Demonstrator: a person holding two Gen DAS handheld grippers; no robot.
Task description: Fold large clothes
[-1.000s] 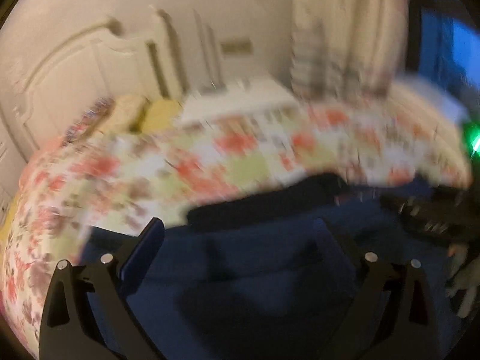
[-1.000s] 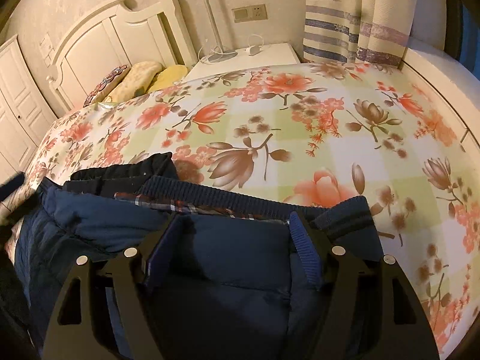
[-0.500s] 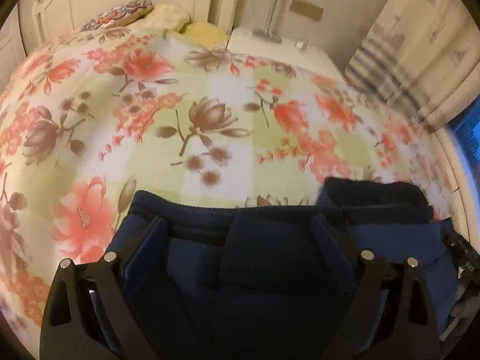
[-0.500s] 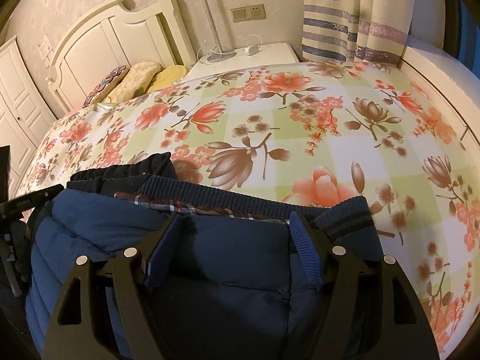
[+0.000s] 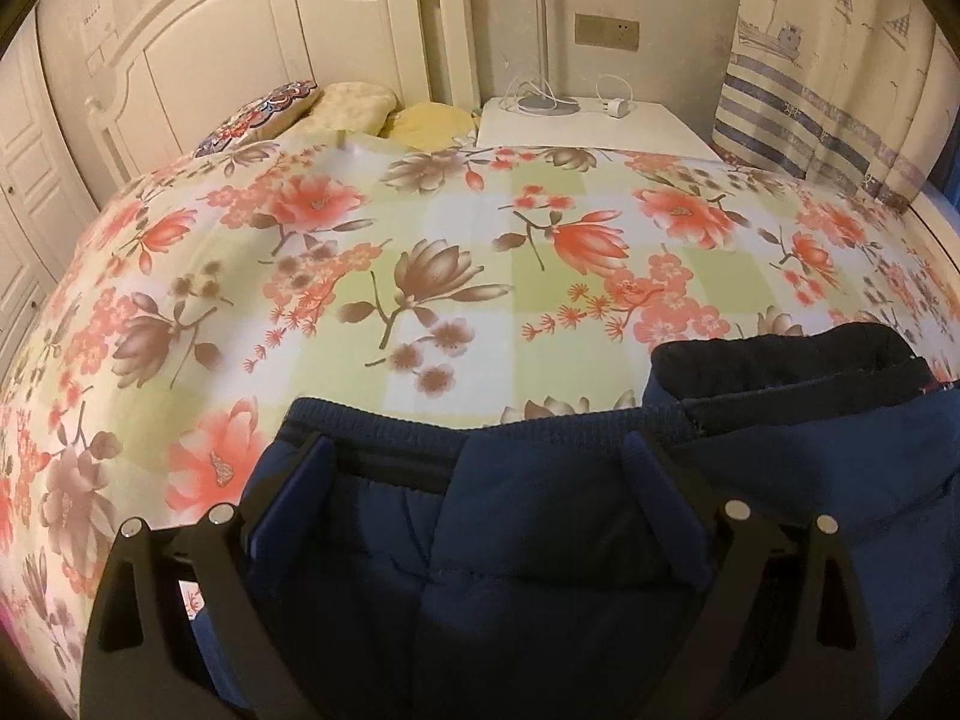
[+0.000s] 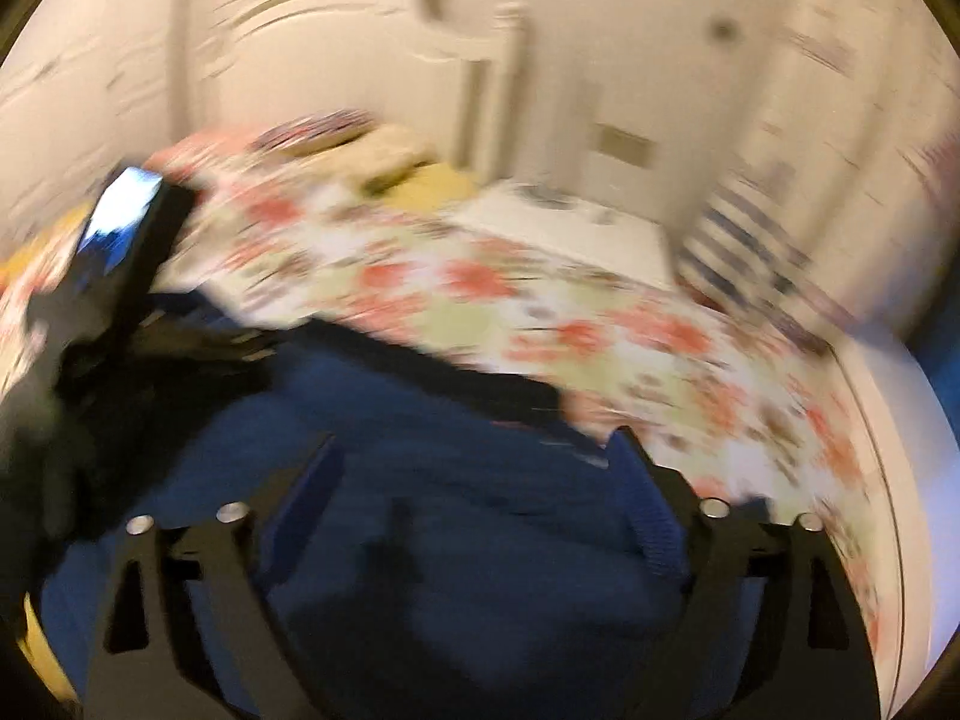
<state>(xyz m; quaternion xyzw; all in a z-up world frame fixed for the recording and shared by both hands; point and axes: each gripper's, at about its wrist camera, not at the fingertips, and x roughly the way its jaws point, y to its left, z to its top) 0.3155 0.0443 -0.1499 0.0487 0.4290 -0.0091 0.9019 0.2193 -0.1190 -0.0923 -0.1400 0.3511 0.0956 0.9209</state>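
A navy padded jacket (image 5: 540, 540) lies on the flowered bed cover (image 5: 420, 240), its ribbed hem (image 5: 480, 426) facing the headboard and a dark lining (image 5: 780, 366) showing at its right end. My left gripper (image 5: 474, 462) hovers just over the hem, fingers wide apart, pressing on nothing. The right wrist view is smeared by motion. There my right gripper (image 6: 474, 456) is above the jacket (image 6: 480, 540) with its jaws opening; the cloth lies under and between the fingers, and no pad pinches it. The black housing of the left tool (image 6: 114, 300) shows at the left.
A white headboard (image 5: 270, 30) and several pillows (image 5: 360, 108) are at the far end of the bed. Beside them stands a white nightstand (image 5: 588, 126) with cables and a lamp base. A striped curtain (image 5: 810, 90) hangs at the right.
My left gripper swung across and settled over the jacket's hem. My right gripper held still, then rose and rolled fast; its fingers stand a little wider apart and its view is blurred.
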